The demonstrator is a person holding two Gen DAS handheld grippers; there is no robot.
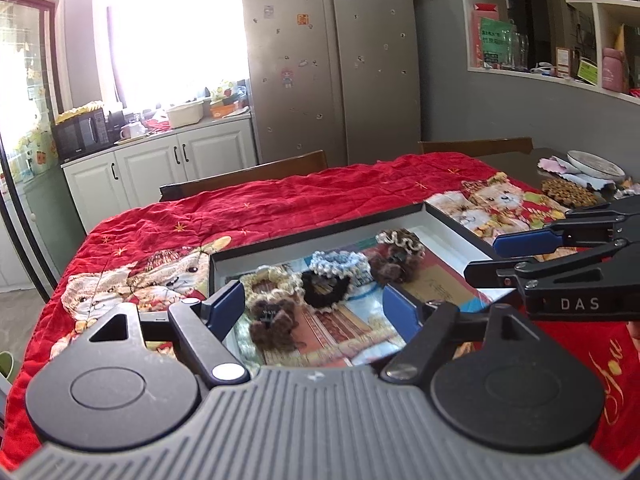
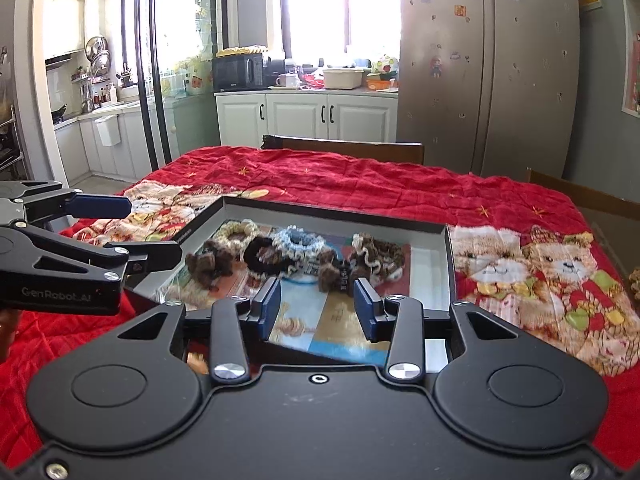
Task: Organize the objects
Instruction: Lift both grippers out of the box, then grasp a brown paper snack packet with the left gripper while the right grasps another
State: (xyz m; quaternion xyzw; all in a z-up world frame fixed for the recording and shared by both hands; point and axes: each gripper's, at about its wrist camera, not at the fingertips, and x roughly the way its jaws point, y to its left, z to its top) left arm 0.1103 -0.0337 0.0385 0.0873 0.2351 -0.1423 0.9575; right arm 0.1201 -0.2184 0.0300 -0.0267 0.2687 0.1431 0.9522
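Bright daylight, window (image 2: 320, 8) blown out; fisheye bending at edges; sharp focus.

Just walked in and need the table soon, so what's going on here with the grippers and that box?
A person holds two grippers over a shallow box on the red tablecloth. Several crocheted hair ties and small brown bear pieces lie inside on printed cards. The left gripper and right gripper both stand open, holding nothing. The sorting looks nearly finished or paused.
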